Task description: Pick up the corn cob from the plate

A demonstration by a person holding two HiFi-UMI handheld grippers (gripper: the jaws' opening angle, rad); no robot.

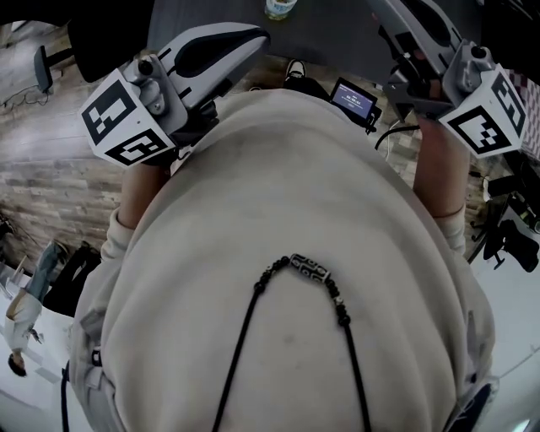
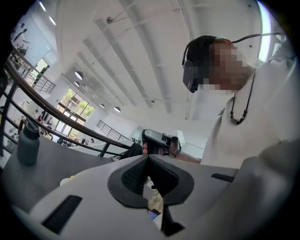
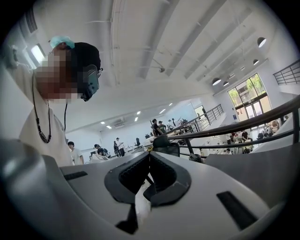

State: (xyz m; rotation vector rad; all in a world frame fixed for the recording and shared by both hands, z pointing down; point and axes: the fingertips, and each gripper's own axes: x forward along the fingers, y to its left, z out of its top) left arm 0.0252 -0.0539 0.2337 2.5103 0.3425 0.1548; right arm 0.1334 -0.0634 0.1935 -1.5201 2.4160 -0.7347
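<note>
No corn cob and no plate can be made out in any view. In the head view I look down on a person's beige sweater [image 1: 287, 278] with a black bead cord. The left gripper [image 1: 253, 38] is held up at the top left and the right gripper [image 1: 405, 21] at the top right, both pointing away over a grey table [image 1: 337, 34]. In the left gripper view the left gripper [image 2: 149, 157] has its dark pads meeting at the tip, with nothing between them. The right gripper [image 3: 149, 153] is shut and empty too.
A bottle [image 1: 281, 8] stands on the grey table ahead. A dark flask [image 2: 27, 143] stands on a table at the left. A small screen device [image 1: 353, 99] sits by the person's front. Railings [image 3: 243, 129] and distant people fill the hall behind.
</note>
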